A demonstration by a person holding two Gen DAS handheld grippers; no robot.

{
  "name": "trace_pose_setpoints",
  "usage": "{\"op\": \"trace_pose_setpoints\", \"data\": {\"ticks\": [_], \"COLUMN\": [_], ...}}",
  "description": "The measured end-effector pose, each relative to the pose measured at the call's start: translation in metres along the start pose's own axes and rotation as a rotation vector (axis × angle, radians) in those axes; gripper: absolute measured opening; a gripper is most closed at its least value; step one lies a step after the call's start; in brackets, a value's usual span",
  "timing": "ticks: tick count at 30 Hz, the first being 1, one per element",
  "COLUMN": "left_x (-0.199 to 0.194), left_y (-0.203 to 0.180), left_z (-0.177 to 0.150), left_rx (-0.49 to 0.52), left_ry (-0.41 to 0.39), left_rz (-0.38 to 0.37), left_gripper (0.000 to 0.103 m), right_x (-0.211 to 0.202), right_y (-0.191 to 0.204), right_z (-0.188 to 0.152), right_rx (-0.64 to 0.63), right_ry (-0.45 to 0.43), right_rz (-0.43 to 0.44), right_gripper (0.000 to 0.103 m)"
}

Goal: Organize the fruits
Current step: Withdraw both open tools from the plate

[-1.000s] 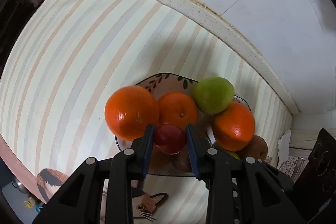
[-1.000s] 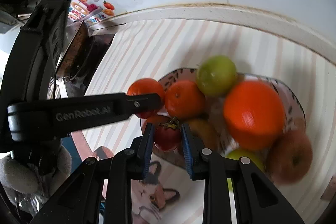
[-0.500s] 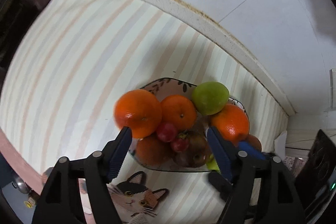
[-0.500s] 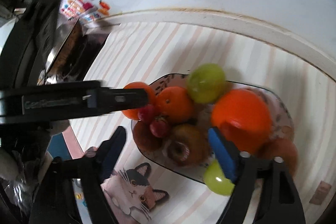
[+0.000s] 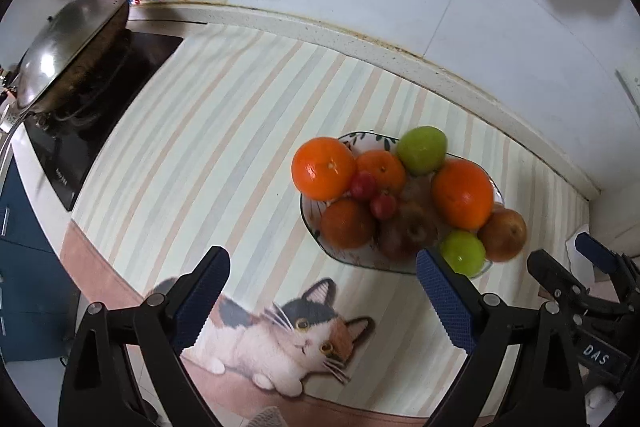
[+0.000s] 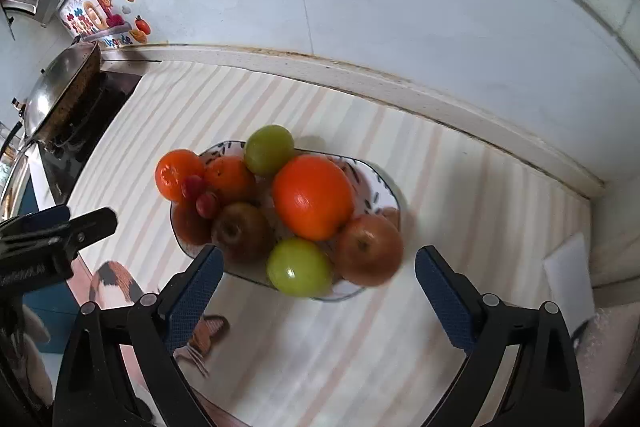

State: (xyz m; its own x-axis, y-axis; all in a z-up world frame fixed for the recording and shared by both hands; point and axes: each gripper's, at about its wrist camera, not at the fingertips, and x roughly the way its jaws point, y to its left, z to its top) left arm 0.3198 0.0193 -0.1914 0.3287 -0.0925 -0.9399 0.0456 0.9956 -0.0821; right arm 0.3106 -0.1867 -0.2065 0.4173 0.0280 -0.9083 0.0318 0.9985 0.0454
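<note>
Left wrist view has my left gripper and right gripper both empty, jaws opening above the heaped fruit plate on the striped mat. I judge the two small red fruits soft and slippery: pinch their sides gently.

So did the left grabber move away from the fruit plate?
Yes. The left gripper has backed up and away: the plate now looks smaller and sits off to its right, and its jaws, opening, hold nothing.
</note>
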Motion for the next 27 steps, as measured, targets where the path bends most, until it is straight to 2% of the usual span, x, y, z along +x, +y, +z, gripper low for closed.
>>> {"op": "trace_pose_setpoints", "data": {"ticks": [6, 13, 18, 27], "left_x": [-0.022, -0.062, -0.100, -0.166], "left_y": [-0.012, -0.021, -0.027, -0.017], "left_z": [-0.019, -0.041, -0.065, -0.120], "left_rx": [-0.003, -0.019, -0.006, 0.034], "left_ry": [-0.046, -0.127, -0.198, -0.295], "left_rz": [0.010, 0.032, 0.066, 0.046], "left_gripper": [0.096, 0.095, 0.095, 0.096], "right_x": [-0.028, -0.079, -0.127, -0.216], "right_y": [-0.006, -0.005, 0.000, 0.016], "right_z": [-0.012, -0.029, -0.052, -0.107], "right_rx": [0.003, -0.027, -0.037, -0.002], "right_ry": [-0.038, -0.113, -0.174, -0.291], "right_rz": [0.001, 0.016, 0.017, 0.000], "right_gripper": [0.099, 0.099, 0.099, 0.100]}}
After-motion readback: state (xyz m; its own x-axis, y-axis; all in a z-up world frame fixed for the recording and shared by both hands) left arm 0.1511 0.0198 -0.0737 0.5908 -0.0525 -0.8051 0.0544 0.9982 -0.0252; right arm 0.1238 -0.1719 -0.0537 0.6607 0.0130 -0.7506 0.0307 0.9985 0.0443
